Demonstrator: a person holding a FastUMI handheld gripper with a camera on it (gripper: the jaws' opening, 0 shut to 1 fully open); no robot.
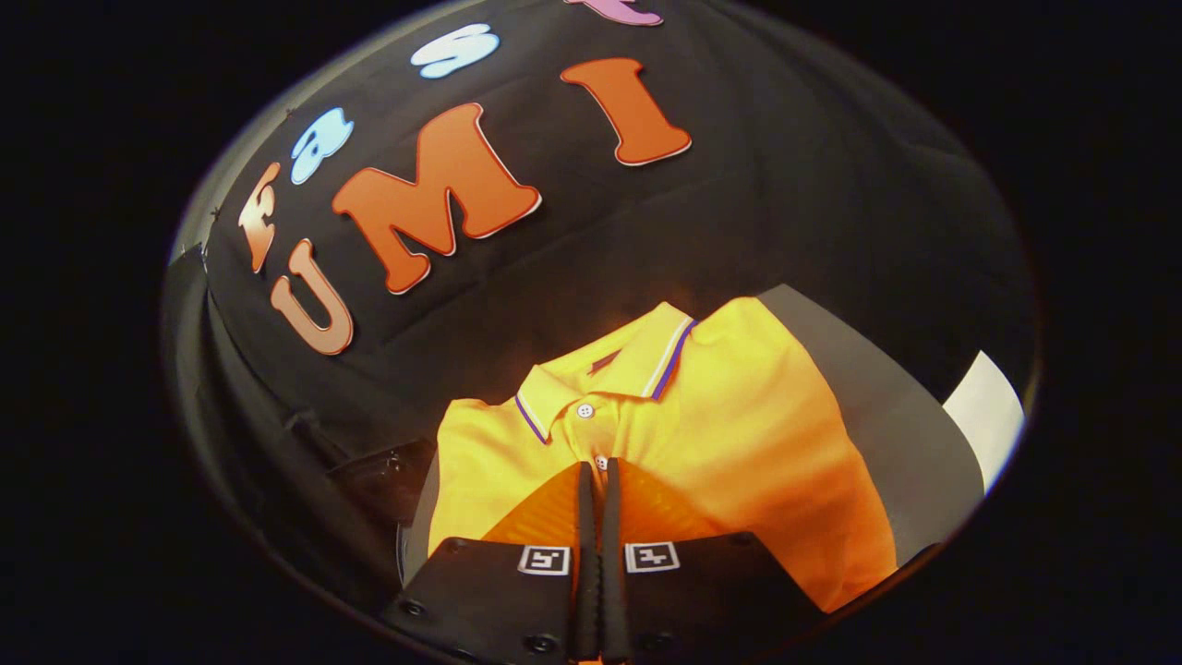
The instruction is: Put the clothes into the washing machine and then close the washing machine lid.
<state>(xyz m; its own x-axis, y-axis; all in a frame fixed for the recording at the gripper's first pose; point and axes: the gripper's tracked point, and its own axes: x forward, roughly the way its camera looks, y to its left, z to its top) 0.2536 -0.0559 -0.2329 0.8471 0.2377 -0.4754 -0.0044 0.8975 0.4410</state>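
Observation:
A yellow polo shirt (739, 434) with a white-and-purple trimmed collar and white buttons lies folded on a grey surface (868, 397). My gripper (598, 469) hovers over the shirt's button placket, its tips just below the second button. The two black fingers (584, 517) stand pressed side by side with only a thin slit between them, and no fabric shows in that slit. Whether the tips touch the shirt I cannot tell.
A white panel (986, 416) sits beyond the grey surface to the right of the shirt. A dark glossy object (388, 471) lies just left of the shirt's sleeve; what it is I cannot make out. Black cloth hangs behind.

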